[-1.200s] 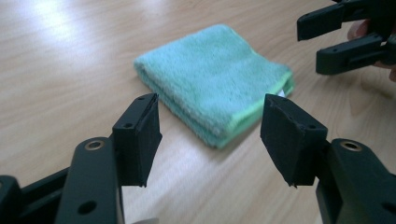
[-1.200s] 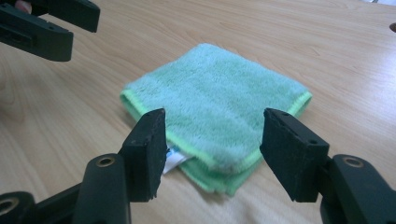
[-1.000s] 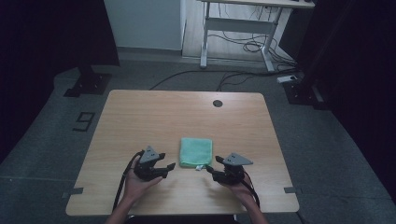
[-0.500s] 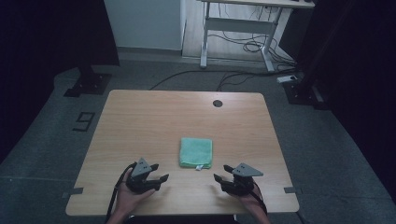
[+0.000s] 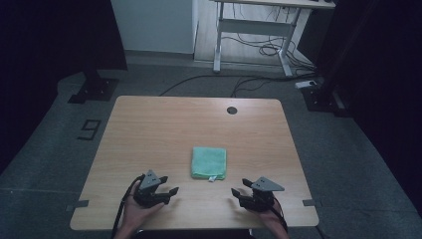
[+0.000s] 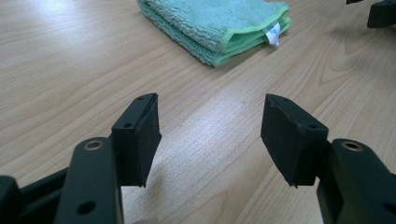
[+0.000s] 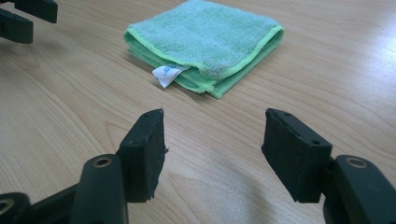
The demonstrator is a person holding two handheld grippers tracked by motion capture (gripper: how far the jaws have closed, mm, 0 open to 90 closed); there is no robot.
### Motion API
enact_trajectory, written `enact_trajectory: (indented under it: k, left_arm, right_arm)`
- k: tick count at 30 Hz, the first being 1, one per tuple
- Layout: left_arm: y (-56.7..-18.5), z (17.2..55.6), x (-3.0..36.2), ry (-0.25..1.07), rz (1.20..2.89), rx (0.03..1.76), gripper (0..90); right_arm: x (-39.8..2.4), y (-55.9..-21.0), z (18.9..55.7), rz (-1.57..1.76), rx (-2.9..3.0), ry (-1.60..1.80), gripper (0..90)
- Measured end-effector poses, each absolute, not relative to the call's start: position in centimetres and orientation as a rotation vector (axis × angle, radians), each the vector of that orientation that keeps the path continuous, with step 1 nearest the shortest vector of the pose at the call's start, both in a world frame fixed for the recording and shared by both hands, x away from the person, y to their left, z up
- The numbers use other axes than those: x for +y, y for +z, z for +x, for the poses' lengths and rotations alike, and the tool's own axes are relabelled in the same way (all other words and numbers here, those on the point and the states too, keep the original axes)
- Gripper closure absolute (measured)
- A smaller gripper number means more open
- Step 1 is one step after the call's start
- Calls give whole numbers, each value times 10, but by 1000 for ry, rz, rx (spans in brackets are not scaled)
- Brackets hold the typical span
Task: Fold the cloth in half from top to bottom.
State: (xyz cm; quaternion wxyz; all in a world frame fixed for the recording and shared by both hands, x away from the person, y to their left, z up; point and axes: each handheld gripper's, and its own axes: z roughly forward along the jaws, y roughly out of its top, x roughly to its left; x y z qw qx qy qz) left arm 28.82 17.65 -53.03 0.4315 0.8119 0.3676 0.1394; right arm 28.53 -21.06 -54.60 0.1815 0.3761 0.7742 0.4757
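Note:
A folded green towel (image 5: 209, 163) with a small white tag lies flat on the wooden table (image 5: 164, 129), a little nearer than its middle. My left gripper (image 5: 170, 192) rests low near the front edge, left of the towel, with jaws open and nothing between them. My right gripper (image 5: 237, 194) sits to the towel's right near the front edge; its jaws have just been opening a little and hold nothing. In the left gripper view the towel (image 6: 219, 23) lies ahead of the open gripper (image 6: 210, 135). In the right gripper view the towel (image 7: 205, 37) lies beyond the open gripper (image 7: 212, 149).
A round cable hole (image 5: 232, 110) sits near the table's far edge. A white desk frame (image 5: 251, 30) with cables stands on the floor beyond. Dark stands flank the table at the left (image 5: 92, 84) and right (image 5: 323, 94).
Both hands have drawn back from the towel's sides toward the near edge of the table and spread slightly apart. The towel has not moved.

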Motion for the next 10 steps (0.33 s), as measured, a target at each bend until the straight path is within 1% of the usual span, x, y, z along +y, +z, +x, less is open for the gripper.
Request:
enact_trajectory:
  k: [10]
  left_arm:
    - [-531,289,178,350,2022,923,368]
  right_arm:
    - [-212,-546,286,1072,2182,1345,354]
